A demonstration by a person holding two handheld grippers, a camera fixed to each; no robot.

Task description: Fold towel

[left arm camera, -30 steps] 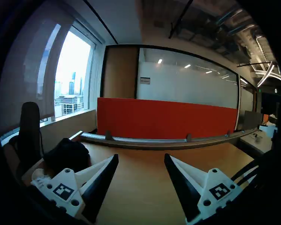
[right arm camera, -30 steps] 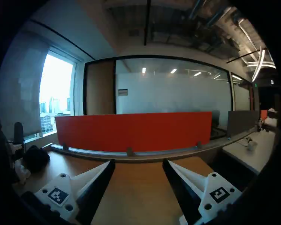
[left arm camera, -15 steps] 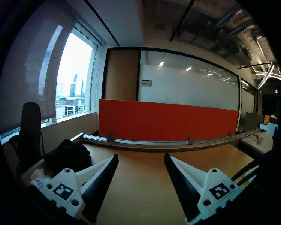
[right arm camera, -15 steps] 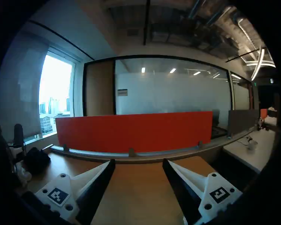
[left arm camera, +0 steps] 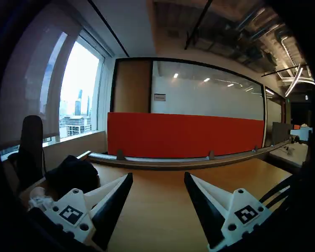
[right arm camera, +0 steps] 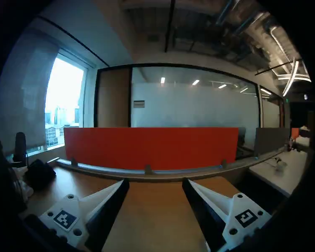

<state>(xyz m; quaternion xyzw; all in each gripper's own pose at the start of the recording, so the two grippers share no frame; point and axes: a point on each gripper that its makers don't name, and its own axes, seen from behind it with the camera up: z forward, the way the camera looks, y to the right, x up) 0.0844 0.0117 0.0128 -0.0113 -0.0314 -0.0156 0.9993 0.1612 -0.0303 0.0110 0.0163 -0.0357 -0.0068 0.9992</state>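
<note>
While both grippers are hovering above the wooden worktop (left arm camera: 229, 172), the left gripper (left arm camera: 157, 197) is holding its fingers spread apart with nothing between them, and the right gripper (right arm camera: 155, 200) is doing the same. Bare wood is stretching ahead to the far edge, where an orange divider (left arm camera: 182, 135) is standing along a grey rail. A dark soft bundle (left arm camera: 71, 175) is lying near the left edge by the window (left arm camera: 80, 105); whether it is the towel I cannot tell.
</note>
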